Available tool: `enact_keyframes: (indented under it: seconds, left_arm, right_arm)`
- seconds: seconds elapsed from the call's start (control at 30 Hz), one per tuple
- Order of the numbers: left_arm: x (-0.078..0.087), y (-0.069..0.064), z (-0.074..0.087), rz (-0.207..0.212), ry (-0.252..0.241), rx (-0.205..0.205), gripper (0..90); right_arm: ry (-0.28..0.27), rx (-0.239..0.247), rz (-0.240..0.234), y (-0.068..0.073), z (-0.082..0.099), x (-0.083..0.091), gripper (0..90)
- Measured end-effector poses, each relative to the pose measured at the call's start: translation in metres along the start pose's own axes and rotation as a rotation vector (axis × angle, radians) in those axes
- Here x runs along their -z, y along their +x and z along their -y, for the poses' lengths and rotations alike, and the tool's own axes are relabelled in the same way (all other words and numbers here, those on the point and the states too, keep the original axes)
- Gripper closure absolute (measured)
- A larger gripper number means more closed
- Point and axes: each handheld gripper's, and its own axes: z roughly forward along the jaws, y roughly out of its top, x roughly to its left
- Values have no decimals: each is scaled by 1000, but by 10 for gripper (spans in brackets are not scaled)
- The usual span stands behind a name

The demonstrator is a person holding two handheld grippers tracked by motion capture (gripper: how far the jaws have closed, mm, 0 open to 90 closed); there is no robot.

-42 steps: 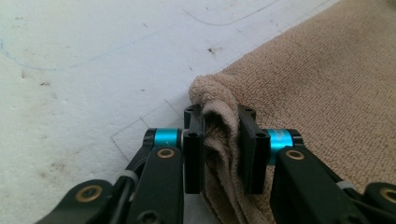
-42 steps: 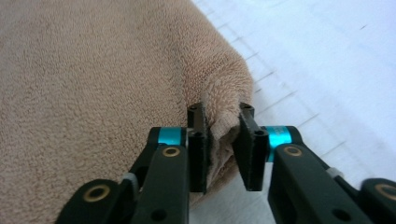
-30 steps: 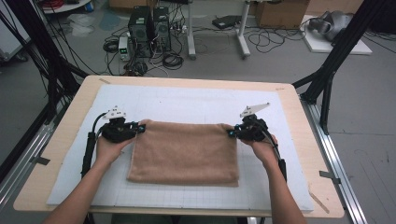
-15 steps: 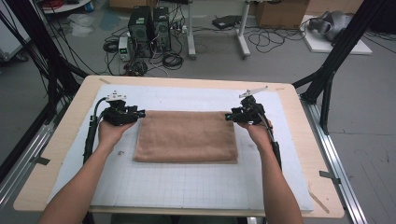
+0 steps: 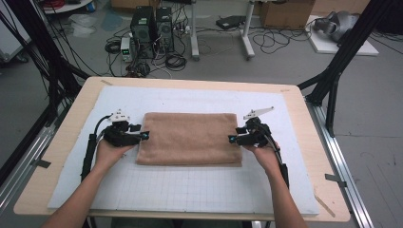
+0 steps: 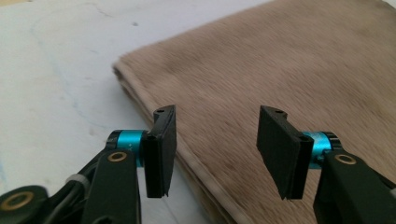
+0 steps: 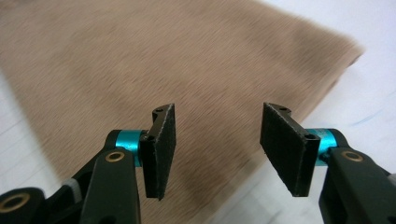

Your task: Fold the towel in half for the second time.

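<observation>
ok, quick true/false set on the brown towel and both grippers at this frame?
1. The folded brown terry towel lies flat on the white gridded mat. True.
2. The left gripper is clamped on the towel. False: its jaws stand apart, nothing pinched.
3. The right gripper is open over the towel's edge. True.
4. The towel hangs off the wooden table. False: it sits wholly on the mat.

lab workspace, computer towers [image 5: 152, 26], tangled floor cables [image 5: 285, 40], black rig struts [image 5: 342, 61]
</observation>
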Motion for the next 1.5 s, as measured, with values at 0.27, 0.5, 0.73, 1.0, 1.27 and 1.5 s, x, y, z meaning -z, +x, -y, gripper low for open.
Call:
enact_keyframes:
  seconds: [0.27, 0.5, 0.73, 1.0, 1.27, 1.5]
  left_arm:
    - [2, -5, 19, 8, 86, -7, 554]
    - [2, -5, 24, -7, 69, 4, 549]
    - [6, -7, 22, -9, 52, -4, 516]
    - [19, -14, 21, 17, 4, -3, 442]
    - [35, -22, 27, 19, -4, -21, 349]
    - [47, -29, 35, 23, -29, -11, 326]
  right_arm:
    - [63, 17, -12, 23, 25, -4, 558]
    - [86, 36, 2, 32, 30, -4, 609]
    - [44, 21, -25, 33, 36, 1, 550]
    - [-43, 11, -17, 33, 36, 14, 344]
    - [-103, -1, -9, 33, 44, 29, 248]
    - [-103, 17, -1, 40, 54, 40, 217]
